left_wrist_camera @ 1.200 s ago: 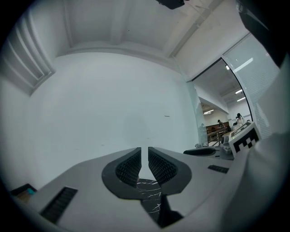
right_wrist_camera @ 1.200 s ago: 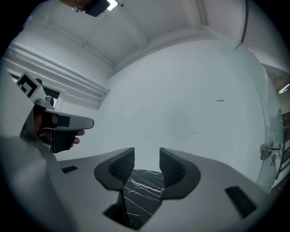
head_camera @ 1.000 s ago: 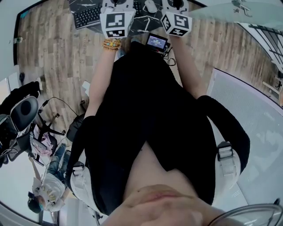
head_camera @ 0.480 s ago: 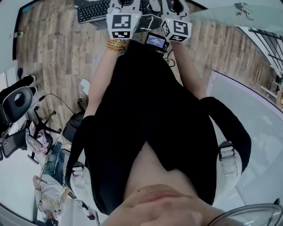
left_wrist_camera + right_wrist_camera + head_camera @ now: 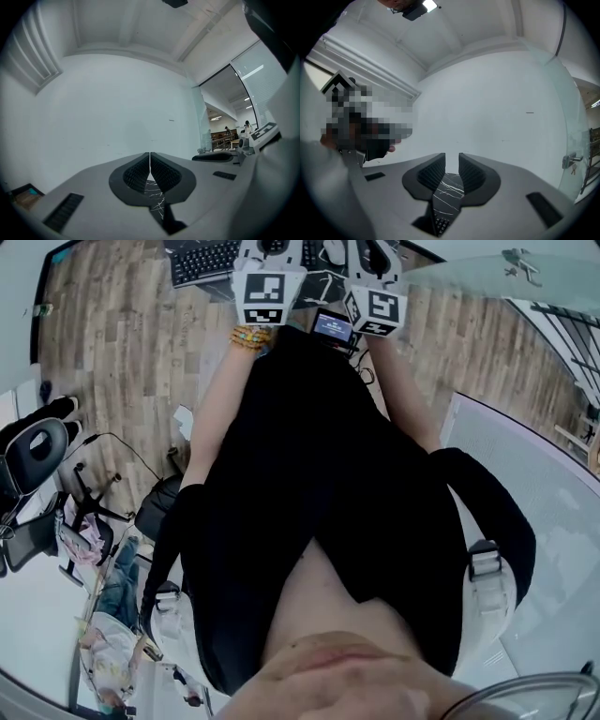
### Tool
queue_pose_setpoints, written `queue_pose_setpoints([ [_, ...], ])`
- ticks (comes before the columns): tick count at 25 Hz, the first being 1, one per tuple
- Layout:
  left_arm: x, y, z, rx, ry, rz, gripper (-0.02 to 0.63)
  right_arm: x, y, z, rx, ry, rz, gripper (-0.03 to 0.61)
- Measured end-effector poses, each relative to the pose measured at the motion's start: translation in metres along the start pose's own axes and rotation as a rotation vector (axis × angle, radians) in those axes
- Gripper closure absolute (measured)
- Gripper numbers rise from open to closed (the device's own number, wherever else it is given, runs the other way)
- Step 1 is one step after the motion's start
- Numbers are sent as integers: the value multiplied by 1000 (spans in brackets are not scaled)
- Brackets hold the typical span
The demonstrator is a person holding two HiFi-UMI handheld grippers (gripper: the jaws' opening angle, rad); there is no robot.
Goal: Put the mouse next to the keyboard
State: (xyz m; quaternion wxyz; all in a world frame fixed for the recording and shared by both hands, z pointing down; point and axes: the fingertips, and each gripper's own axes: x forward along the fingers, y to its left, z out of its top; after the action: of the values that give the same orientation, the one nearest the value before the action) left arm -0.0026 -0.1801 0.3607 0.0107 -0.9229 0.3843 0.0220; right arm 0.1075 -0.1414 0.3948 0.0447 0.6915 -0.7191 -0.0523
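At the top edge of the head view, a black keyboard (image 5: 202, 259) and a white mouse (image 5: 333, 251) lie on a black marbled desk mat (image 5: 314, 282), the mouse to the keyboard's right. Both grippers are held out over the mat, and their marker cubes (image 5: 265, 292) (image 5: 375, 307) hide the jaws there. In its own view my left gripper (image 5: 150, 154) is shut, pads meeting, with nothing in it. My right gripper (image 5: 452, 157) has a narrow gap and its jaws are closing on nothing. Below that gap the mat (image 5: 447, 187) and some keyboard keys (image 5: 439, 226) show.
A small lit screen (image 5: 333, 327) sits at the desk's near edge. An office chair (image 5: 37, 460) and cables stand on the wooden floor (image 5: 122, 352) to the left. A glass partition (image 5: 525, 456) runs along the right. Both gripper views face a white wall.
Both marker cubes have moved up the head view, further over the desk mat. The keyboard and mouse lie where they were.
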Motion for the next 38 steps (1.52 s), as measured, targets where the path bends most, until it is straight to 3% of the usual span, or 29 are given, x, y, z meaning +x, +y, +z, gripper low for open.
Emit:
queue_pose_setpoints([
  [38, -11, 1, -33, 41, 66, -10, 597, -2, 19, -15, 2, 37, 13, 515],
])
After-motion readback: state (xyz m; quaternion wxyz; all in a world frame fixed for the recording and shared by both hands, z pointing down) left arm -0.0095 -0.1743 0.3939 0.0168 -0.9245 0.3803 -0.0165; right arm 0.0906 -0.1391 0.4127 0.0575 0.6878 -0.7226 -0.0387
